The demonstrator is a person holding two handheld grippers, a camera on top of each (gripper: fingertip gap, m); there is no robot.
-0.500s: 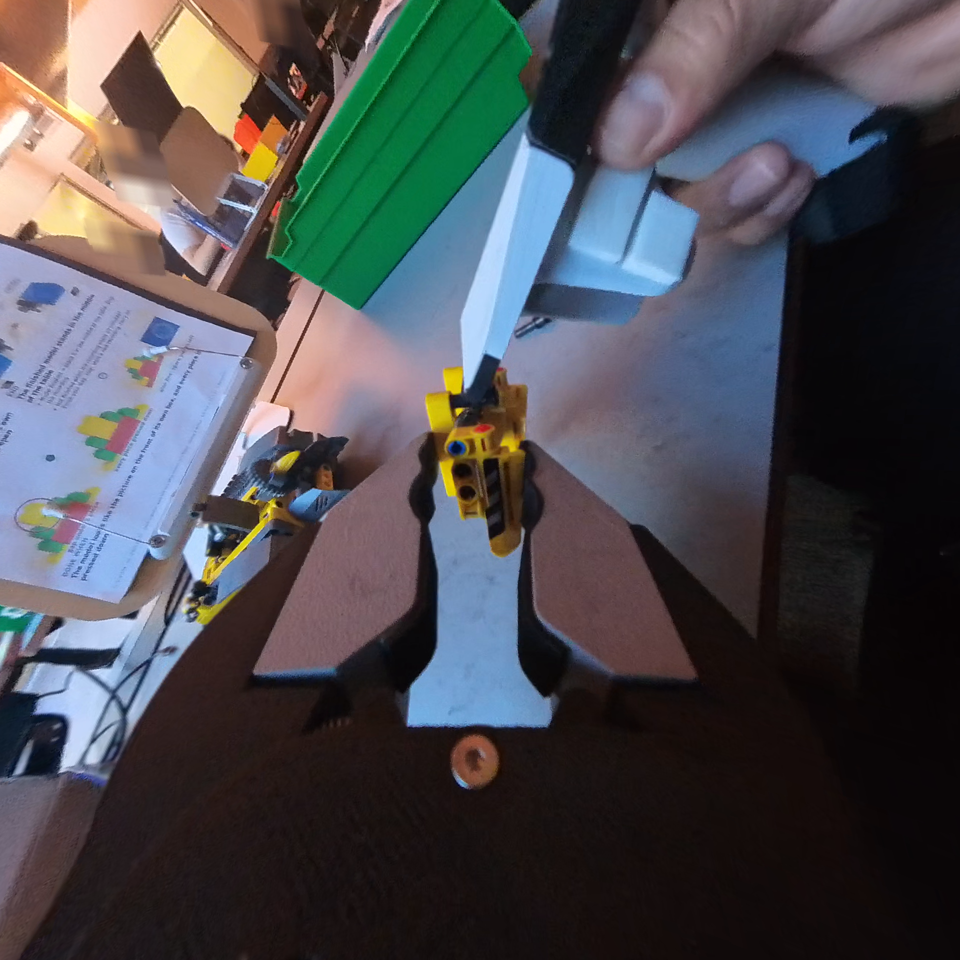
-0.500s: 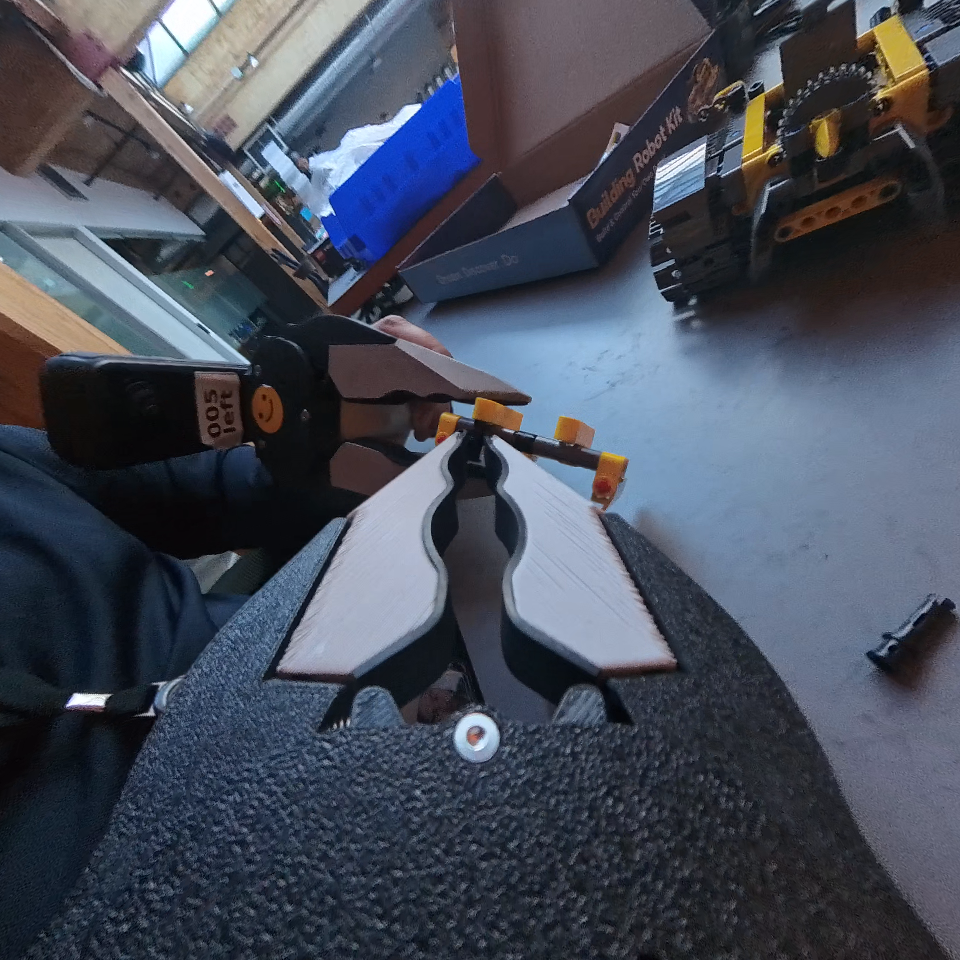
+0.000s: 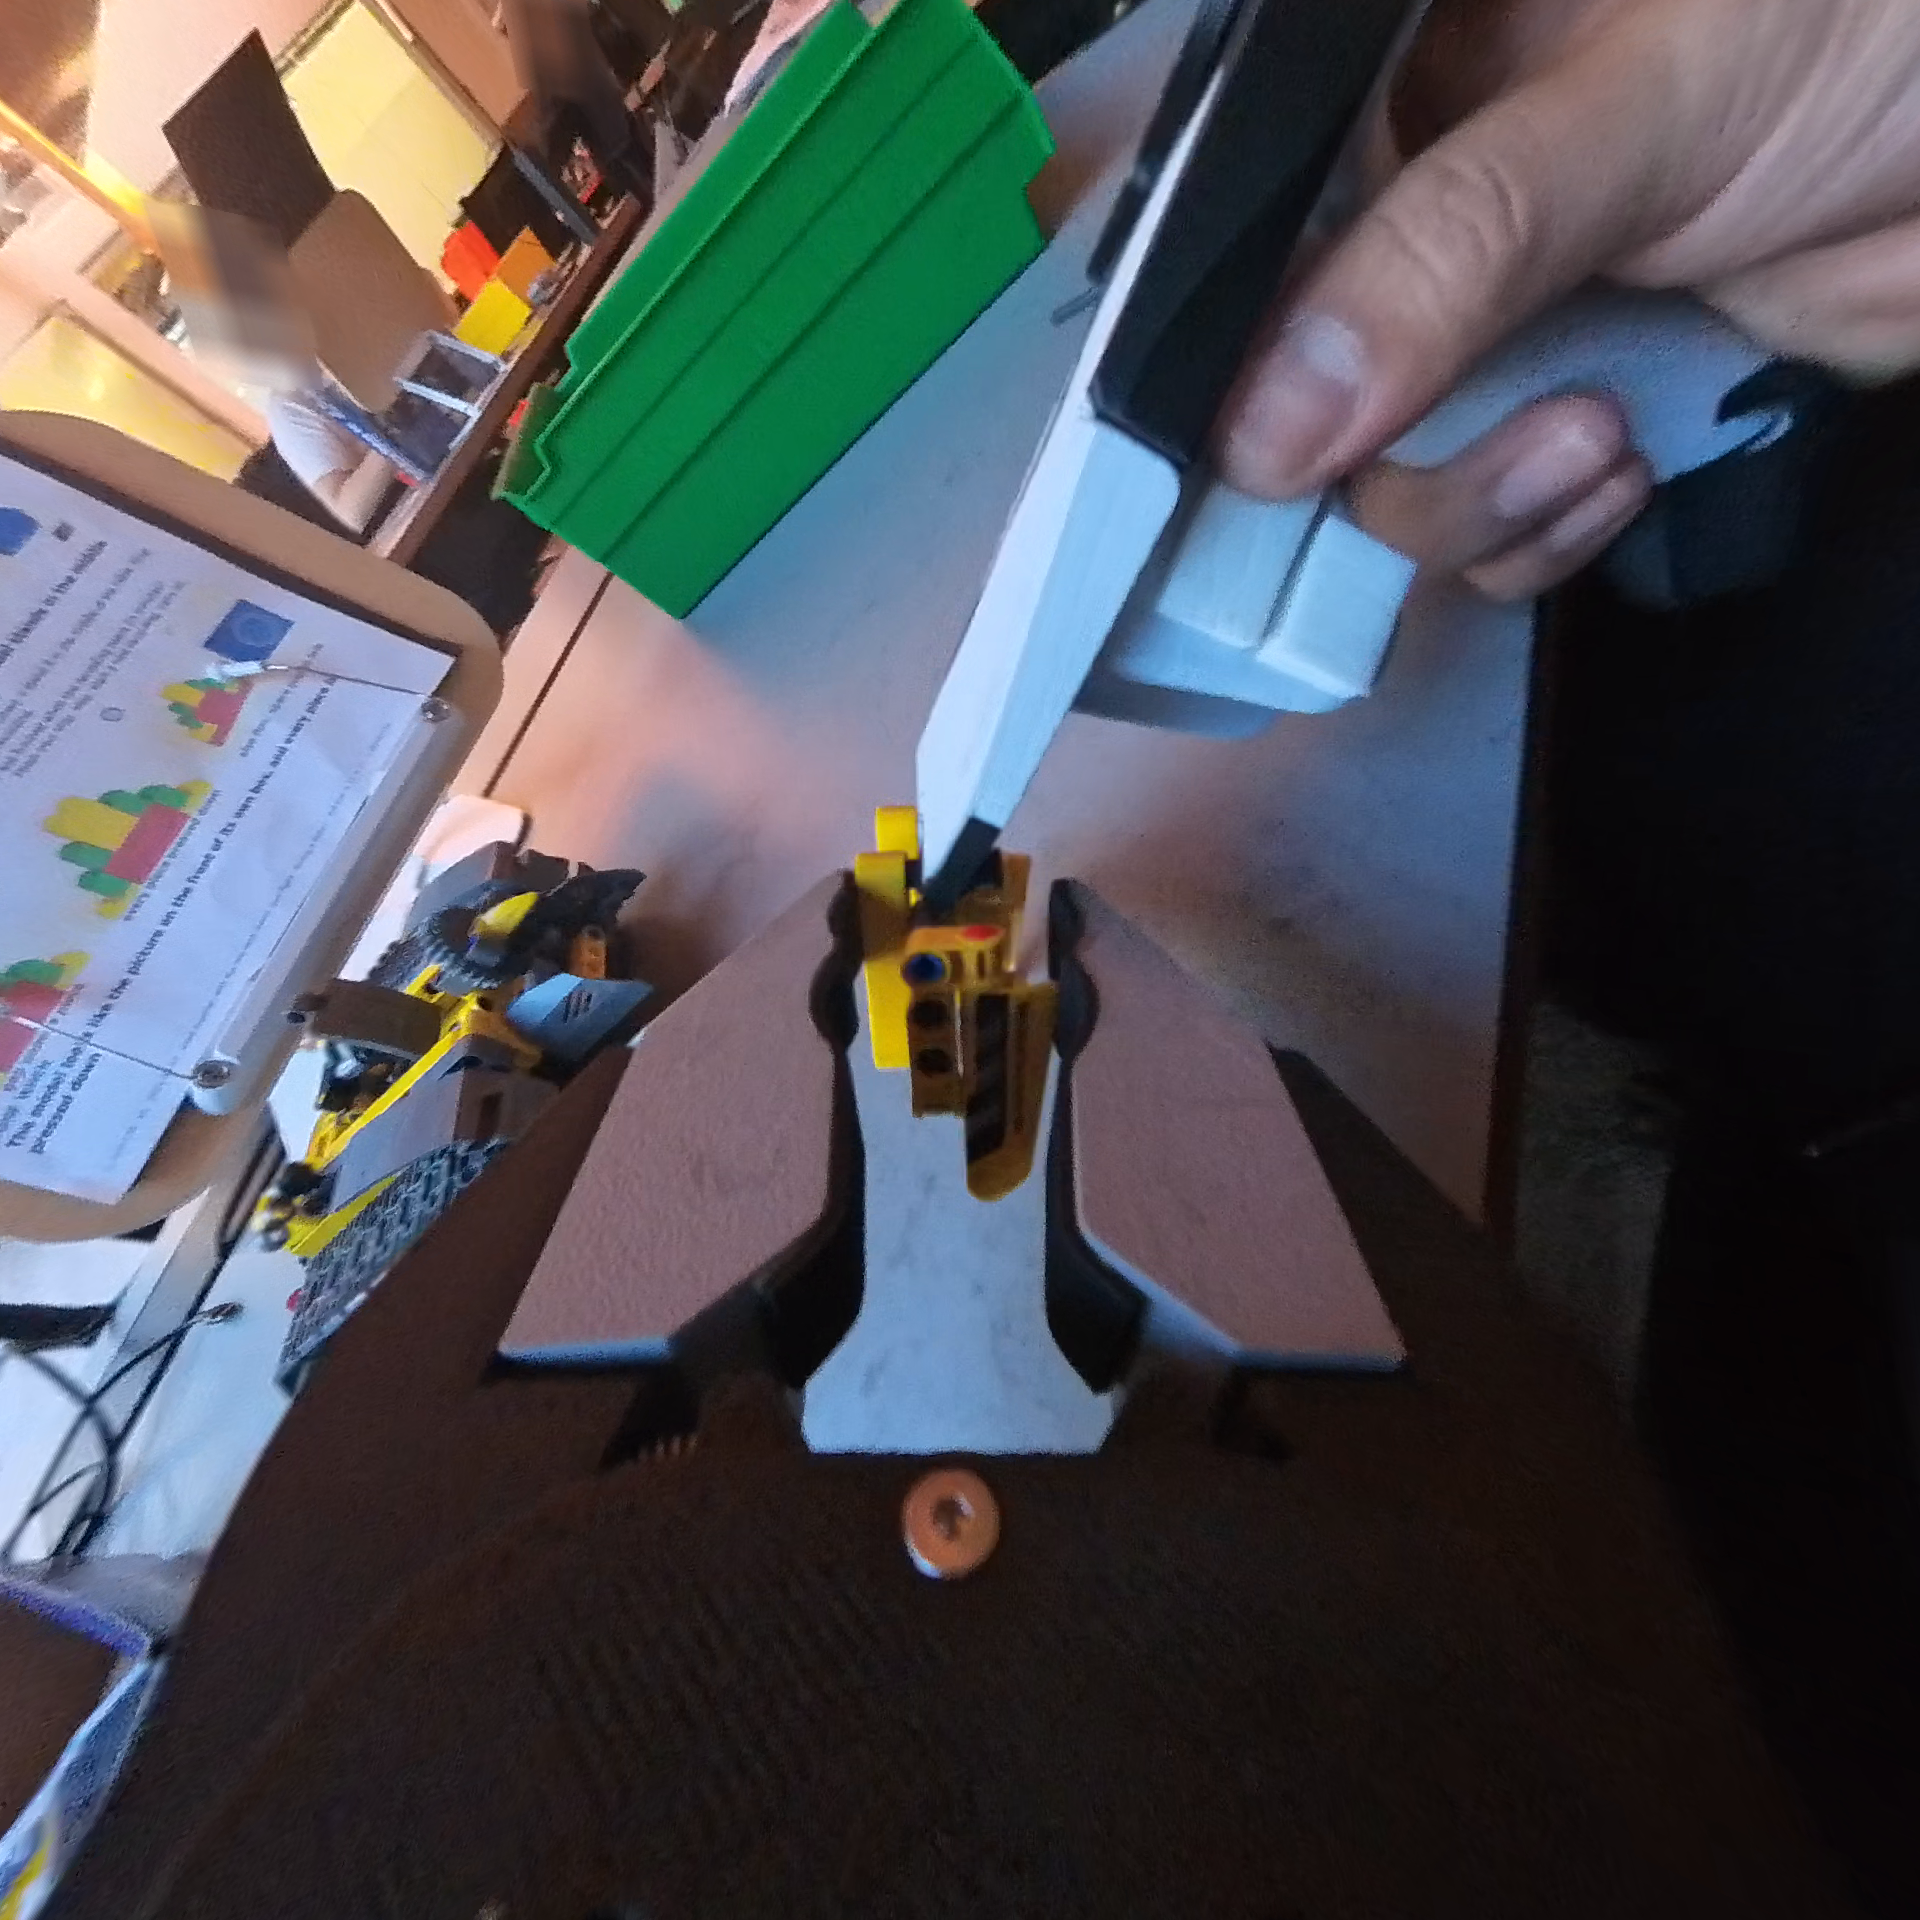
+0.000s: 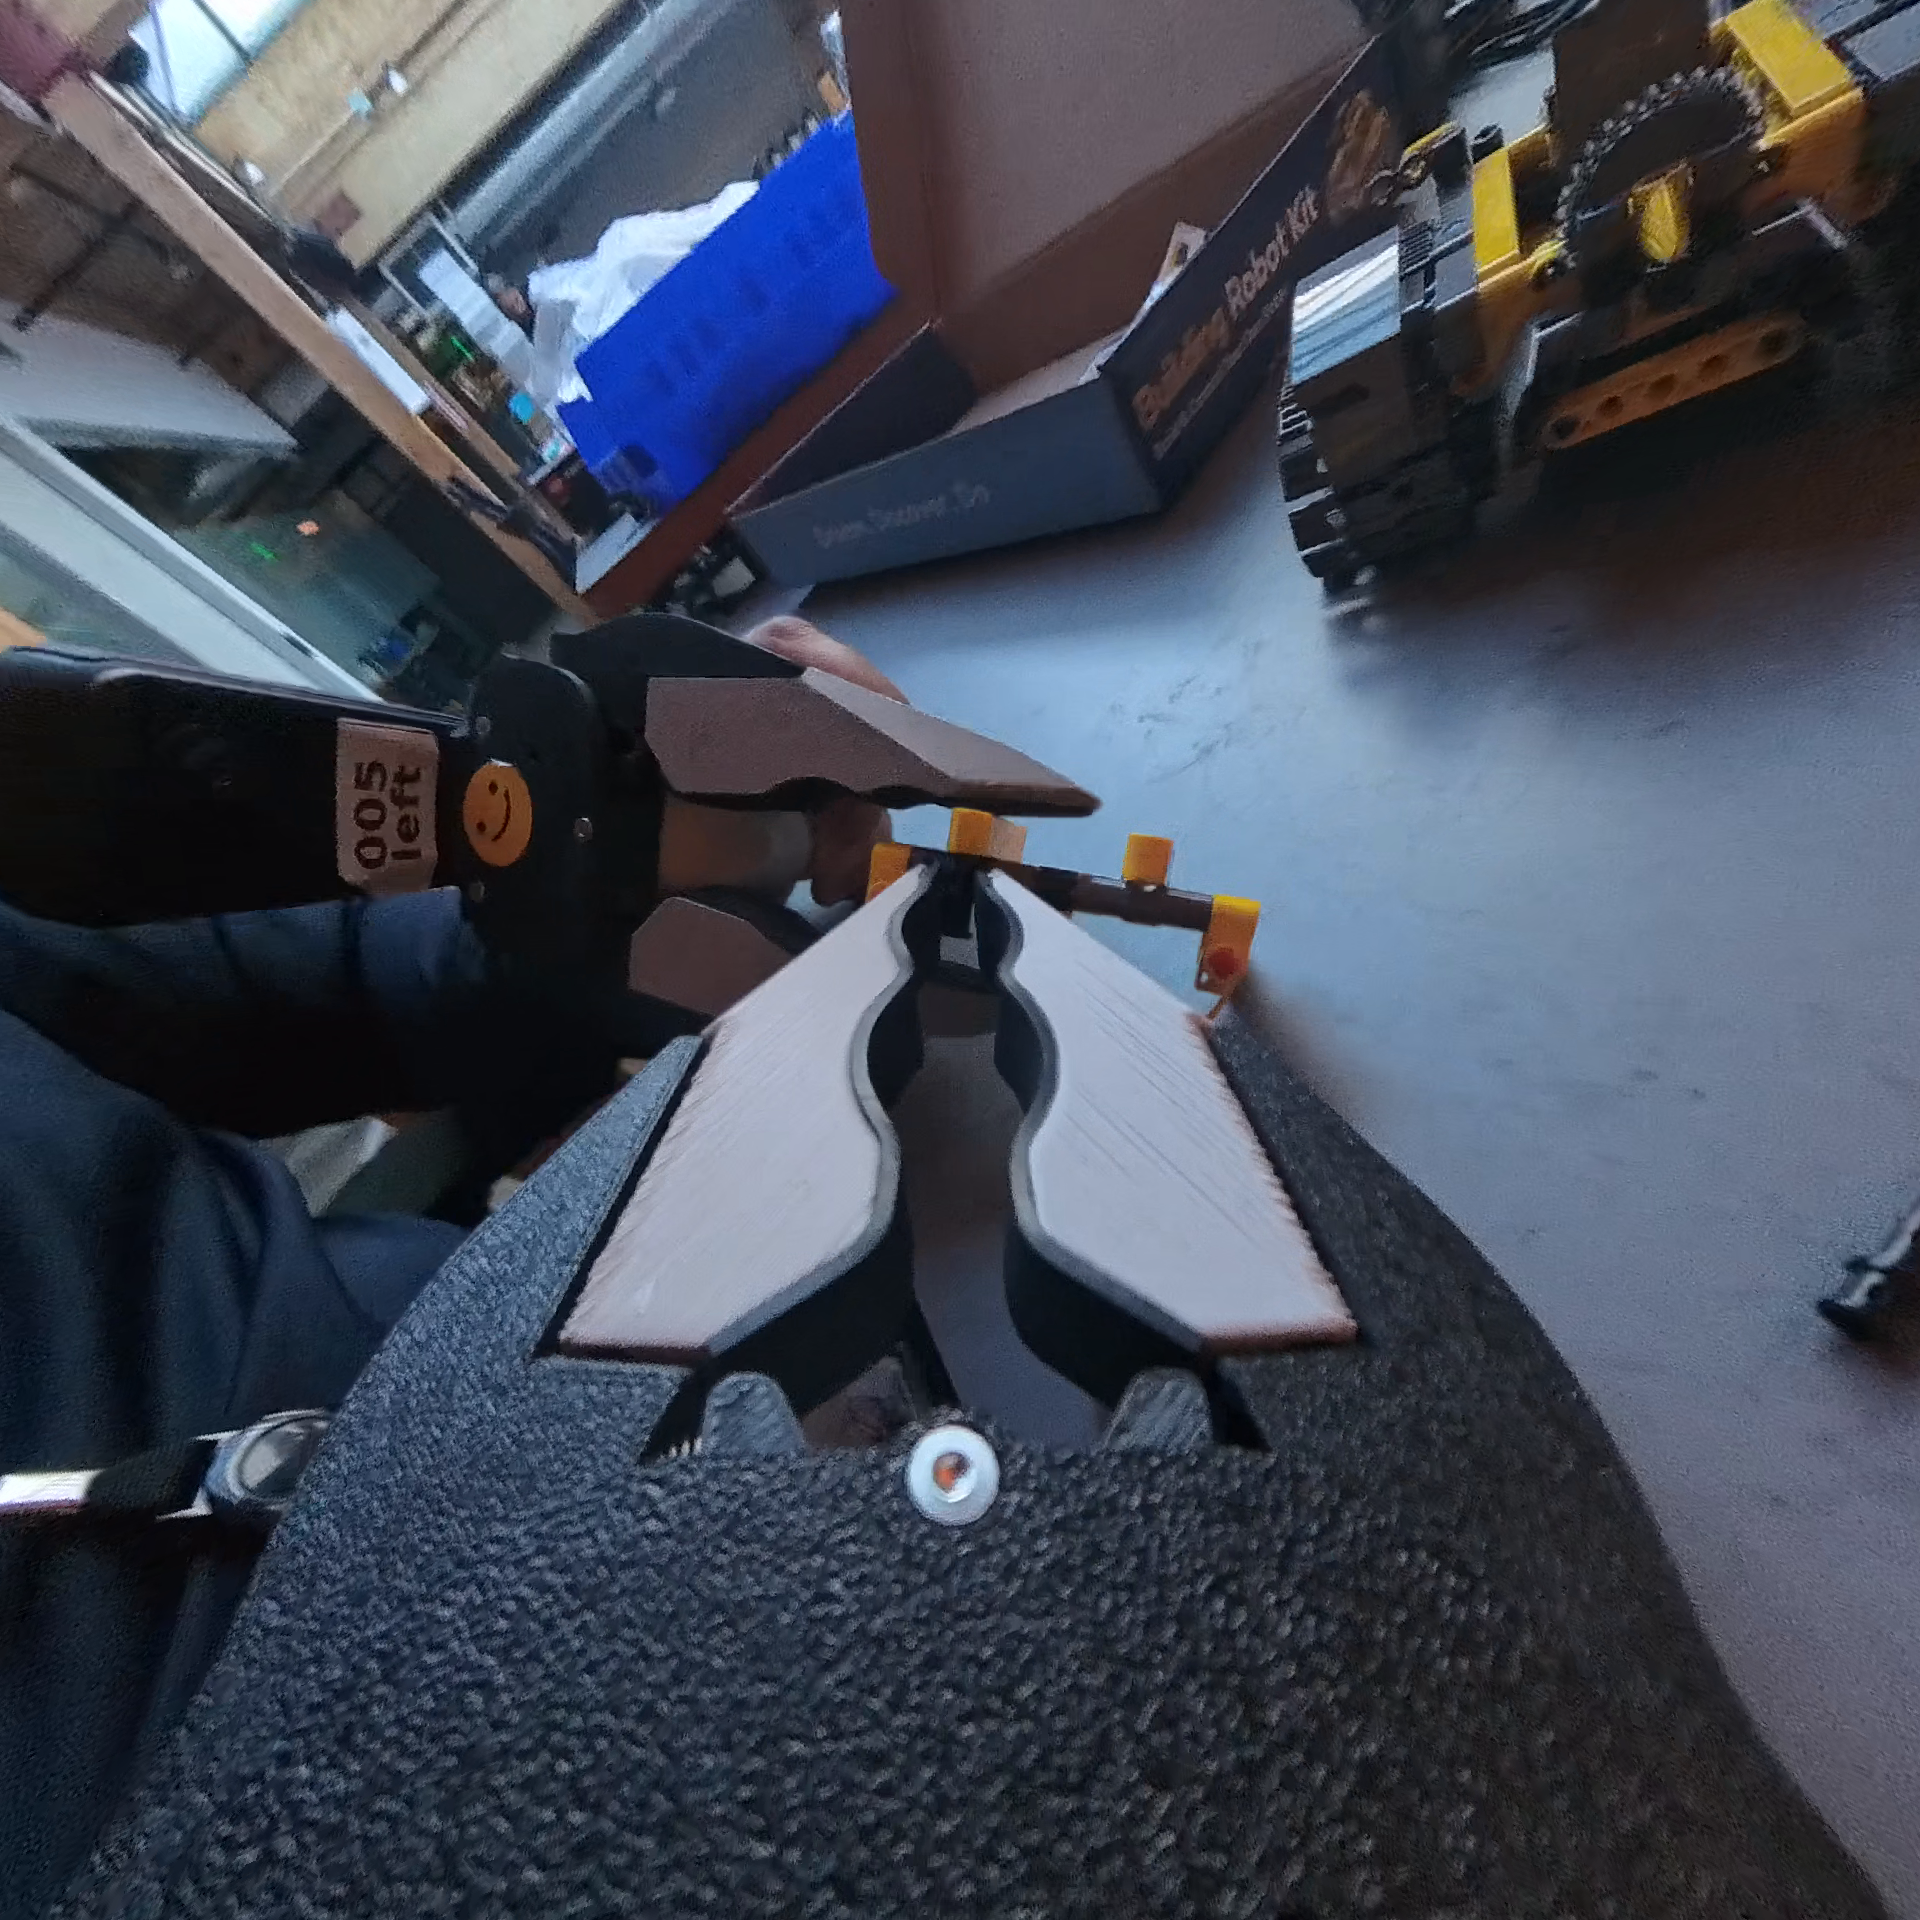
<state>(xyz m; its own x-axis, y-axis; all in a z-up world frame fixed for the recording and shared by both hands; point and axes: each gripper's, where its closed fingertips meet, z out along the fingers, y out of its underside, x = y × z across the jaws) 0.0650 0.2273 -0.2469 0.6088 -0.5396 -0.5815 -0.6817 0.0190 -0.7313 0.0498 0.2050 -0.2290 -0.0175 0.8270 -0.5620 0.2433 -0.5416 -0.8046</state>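
Still both grippers' grip on the yellow assembly (image 3: 951, 1013), unchanged

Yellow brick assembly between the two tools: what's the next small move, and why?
Probably a short, straight push of the right tool along its fingers, with the left tool held steady. The left tool is shut on the yellow brick assembly, and the right tool pinches a black pin at its far end. How deep the pin sits cannot be seen.

A grey table (image 4: 1558, 935) stands in a workshop with wooden beams (image 4: 312, 312), glass panes (image 4: 156, 540), a brown partition wall (image 4: 1039, 135) and warm window light (image 3: 395, 135).
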